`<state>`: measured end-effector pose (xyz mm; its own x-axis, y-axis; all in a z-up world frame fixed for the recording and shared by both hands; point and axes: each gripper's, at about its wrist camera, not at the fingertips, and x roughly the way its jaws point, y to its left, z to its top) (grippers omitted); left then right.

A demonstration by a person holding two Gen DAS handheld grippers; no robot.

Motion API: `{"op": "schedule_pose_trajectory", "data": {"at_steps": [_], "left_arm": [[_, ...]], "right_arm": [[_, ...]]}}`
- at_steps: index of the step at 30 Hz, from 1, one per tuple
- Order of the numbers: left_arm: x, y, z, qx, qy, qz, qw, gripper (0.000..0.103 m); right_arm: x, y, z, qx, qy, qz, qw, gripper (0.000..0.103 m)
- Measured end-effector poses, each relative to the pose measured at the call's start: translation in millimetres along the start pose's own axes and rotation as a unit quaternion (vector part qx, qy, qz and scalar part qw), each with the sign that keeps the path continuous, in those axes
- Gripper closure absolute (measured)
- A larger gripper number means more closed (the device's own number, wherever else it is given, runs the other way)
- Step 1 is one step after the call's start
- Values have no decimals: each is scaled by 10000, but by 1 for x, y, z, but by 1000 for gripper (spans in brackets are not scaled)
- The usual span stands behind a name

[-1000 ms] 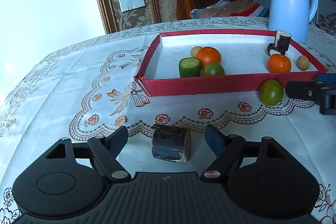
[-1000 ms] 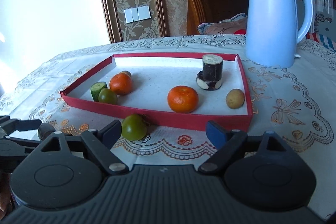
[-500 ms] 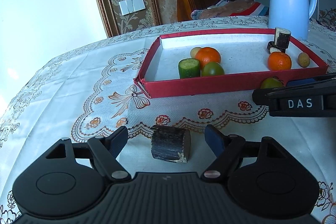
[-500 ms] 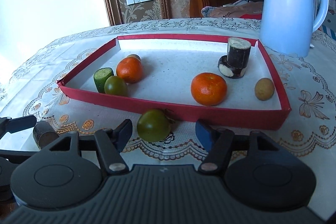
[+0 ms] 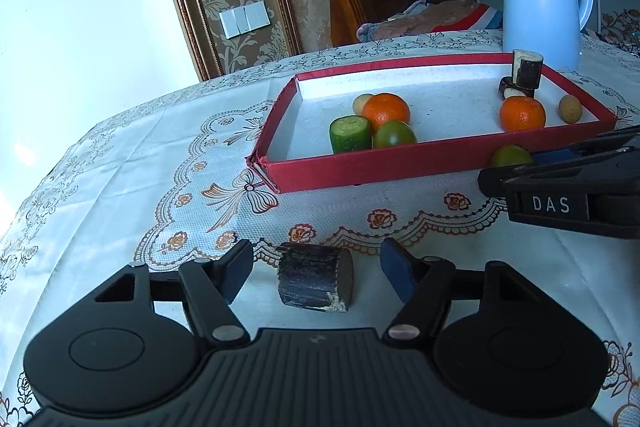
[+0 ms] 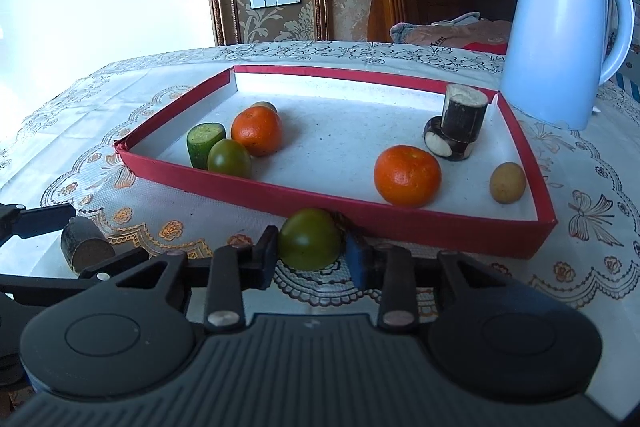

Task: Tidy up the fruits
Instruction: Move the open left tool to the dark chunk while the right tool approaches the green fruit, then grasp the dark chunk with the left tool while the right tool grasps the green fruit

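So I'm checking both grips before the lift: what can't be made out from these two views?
- Left wrist view: the green fruit is mostly hidden behind the right gripper, so its grip shows only in the right wrist view.
- Right wrist view: the dark log piece is partly covered by the left gripper; the gap to the jaws doesn't show.
- Both views: the small round fruit behind the orange is mostly hidden.

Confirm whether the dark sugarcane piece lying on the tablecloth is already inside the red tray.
No: the dark sugarcane piece lies on the tablecloth, outside the red tray.
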<state>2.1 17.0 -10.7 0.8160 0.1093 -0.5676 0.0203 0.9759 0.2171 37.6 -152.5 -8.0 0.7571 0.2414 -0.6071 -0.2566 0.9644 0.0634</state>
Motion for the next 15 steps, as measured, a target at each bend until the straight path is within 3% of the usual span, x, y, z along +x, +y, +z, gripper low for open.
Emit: {"op": "schedule_pose_trajectory", "data": {"at_steps": [2,8,15], "left_arm": [[0,-1,0,31,-14,-8,10000,37],[-2,-4,-1,72,-35,-70,9999,60],[-3,-3,-1,3,-74,-31,10000,65]], "right_arm": [[0,0,0,-4,-9,-7,10000,70],[-1,0,-1,4,-14,-2,10000,70],[-3,-2,-1,11,-38,-26,10000,70]]}}
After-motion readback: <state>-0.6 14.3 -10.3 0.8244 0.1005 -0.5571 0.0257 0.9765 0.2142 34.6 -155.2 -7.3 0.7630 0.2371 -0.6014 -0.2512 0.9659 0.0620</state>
